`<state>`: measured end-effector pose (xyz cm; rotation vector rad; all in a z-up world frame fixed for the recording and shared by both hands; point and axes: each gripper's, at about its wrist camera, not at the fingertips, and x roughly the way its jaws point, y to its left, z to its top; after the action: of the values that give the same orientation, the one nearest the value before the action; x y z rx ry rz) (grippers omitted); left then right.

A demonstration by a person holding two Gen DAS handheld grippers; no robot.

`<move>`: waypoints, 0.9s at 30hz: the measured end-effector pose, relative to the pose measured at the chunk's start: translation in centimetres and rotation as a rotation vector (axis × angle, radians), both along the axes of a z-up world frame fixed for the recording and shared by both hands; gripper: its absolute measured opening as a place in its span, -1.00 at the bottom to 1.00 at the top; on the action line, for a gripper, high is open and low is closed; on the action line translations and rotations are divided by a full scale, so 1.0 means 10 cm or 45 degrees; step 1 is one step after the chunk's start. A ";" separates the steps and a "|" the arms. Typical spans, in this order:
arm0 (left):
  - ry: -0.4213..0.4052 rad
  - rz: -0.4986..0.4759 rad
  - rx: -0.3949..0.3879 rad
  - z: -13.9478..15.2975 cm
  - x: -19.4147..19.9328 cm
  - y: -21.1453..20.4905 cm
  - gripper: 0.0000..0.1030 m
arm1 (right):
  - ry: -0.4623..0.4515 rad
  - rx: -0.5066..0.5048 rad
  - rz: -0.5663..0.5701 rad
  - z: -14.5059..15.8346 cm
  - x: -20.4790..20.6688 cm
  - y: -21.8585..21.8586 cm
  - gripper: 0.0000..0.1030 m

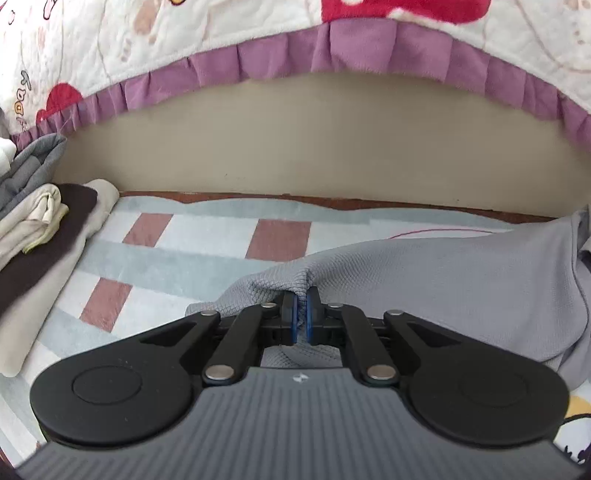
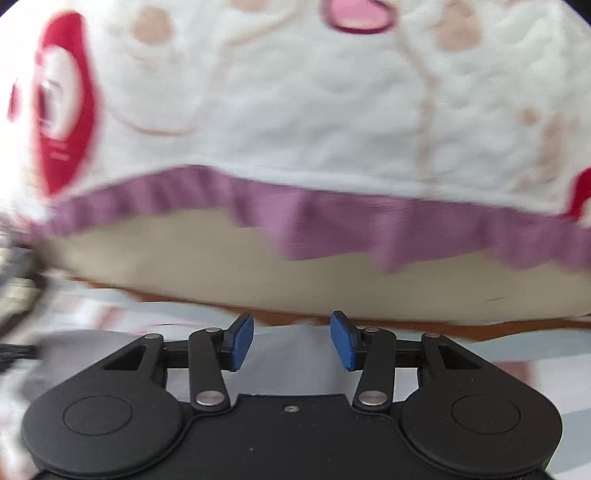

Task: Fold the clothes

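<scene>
A light grey textured garment (image 1: 443,280) lies on the checked rug, spreading to the right. My left gripper (image 1: 301,314) is shut on a bunched edge of this garment, the cloth pinched between its blue pads. My right gripper (image 2: 291,341) is open and empty, its blue pads (image 2: 242,341) wide apart above a pale grey patch of cloth (image 2: 291,365), which is blurred. The right wrist view is smeared by motion.
A stack of folded clothes (image 1: 40,236) in cream, dark brown and grey lies at the left on the rug (image 1: 177,258). A bed side with a white quilt (image 1: 258,29) and purple frill (image 1: 369,48) runs across the back, above a beige panel (image 1: 314,147).
</scene>
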<state>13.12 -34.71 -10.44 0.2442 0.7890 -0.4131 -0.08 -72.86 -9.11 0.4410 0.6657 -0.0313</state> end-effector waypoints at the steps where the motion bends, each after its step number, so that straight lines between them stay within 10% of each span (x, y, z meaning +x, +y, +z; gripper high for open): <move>1: 0.004 0.003 -0.006 0.01 0.02 0.02 -0.92 | -0.004 0.087 0.078 -0.01 0.01 0.03 0.27; 5: -0.063 0.066 0.024 0.23 0.07 0.09 -0.92 | 0.115 0.264 0.266 -0.21 0.14 0.27 0.36; 10: -0.164 0.128 0.071 0.36 0.12 0.13 -0.90 | 0.255 0.262 0.138 -0.44 0.17 0.47 0.36; 17: -0.073 0.160 0.064 0.16 0.11 0.27 -0.93 | 0.169 0.301 0.403 -0.52 0.31 0.71 0.36; 23: 0.074 0.236 0.047 0.02 0.18 0.49 -0.77 | 0.244 -0.091 0.615 -0.70 0.45 1.31 0.35; 25: 0.136 0.274 0.001 -0.05 0.18 0.60 -0.61 | 0.142 -0.273 0.532 -0.60 0.42 1.27 -0.85; 27: 0.191 0.299 -0.046 -0.12 0.17 0.70 -0.54 | 0.024 -0.455 0.435 -0.47 0.38 1.20 -0.91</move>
<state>14.83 -27.73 -11.61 0.0852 0.9447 -0.2250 3.67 -60.85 -13.80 -0.0201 0.7298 0.1672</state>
